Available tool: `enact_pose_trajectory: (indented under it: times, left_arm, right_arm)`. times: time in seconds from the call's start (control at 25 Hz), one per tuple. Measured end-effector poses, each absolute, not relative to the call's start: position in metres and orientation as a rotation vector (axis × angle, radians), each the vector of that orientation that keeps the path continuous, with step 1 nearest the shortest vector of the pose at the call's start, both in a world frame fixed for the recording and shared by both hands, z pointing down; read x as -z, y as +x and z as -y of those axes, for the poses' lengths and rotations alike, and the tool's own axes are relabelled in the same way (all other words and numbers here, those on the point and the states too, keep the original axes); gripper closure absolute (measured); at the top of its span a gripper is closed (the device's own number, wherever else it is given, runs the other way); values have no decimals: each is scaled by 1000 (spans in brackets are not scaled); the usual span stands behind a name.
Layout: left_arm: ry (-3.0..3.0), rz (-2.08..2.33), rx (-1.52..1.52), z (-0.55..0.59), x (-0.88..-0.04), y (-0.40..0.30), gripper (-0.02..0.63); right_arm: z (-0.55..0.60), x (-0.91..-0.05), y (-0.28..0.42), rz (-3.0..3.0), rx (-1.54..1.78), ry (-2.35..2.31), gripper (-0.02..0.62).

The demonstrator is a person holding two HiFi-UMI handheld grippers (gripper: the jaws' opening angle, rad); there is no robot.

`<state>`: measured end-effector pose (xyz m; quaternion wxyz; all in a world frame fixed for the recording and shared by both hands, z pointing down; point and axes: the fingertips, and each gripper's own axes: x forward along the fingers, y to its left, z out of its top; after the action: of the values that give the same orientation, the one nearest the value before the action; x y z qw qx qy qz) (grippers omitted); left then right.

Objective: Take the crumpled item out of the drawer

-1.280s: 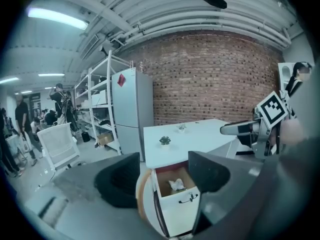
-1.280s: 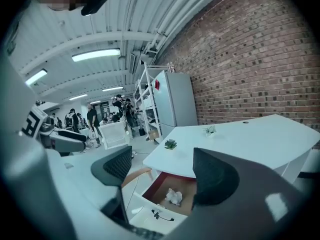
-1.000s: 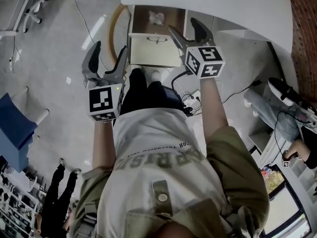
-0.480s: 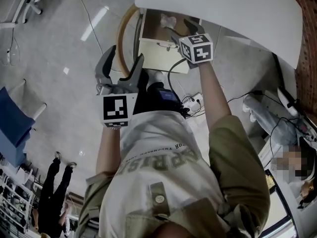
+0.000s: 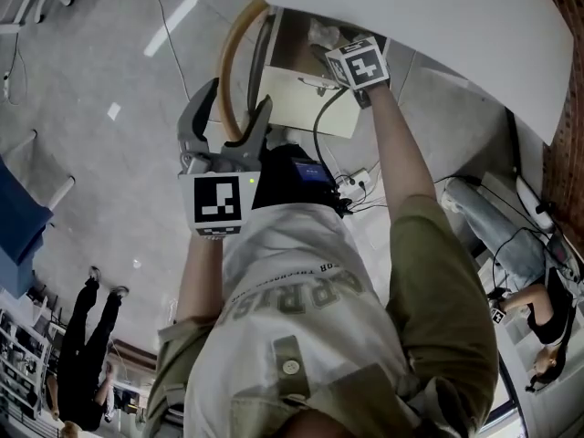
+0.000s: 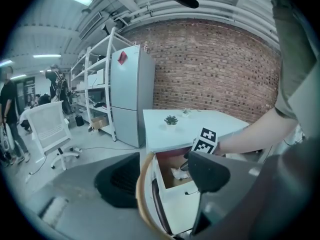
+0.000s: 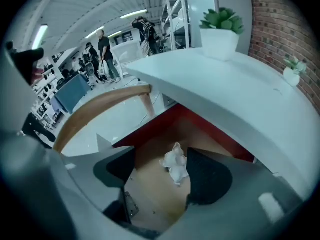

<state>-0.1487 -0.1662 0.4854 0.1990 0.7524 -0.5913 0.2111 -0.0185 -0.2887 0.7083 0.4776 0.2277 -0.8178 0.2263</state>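
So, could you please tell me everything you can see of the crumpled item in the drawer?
The crumpled item is a small white wad, seemingly paper or tissue, bunched into irregular folds. It lies loose on the brown floor of the open drawer, beneath the white desktop. The right tongs stand open around it, one jaw close beside it; whether they touch is unclear.

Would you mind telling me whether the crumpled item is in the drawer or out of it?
In: the crumpled item lies on the floor of the open drawer, between the parted jaws of the right tool.
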Motion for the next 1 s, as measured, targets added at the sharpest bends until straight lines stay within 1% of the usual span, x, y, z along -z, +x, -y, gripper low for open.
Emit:
enact_pose_trajectory:
  times: [0.36, 1.0]
  left_arm:
    - [2089, 1653, -590, 172, -509, -157, 288]
    - [2010, 1667, -548, 172, -541, -164, 288]
  right_arm:
    - [294, -761, -28, 1885, -462, 422, 267]
    - [297, -830, -24, 1724, -252, 268, 294]
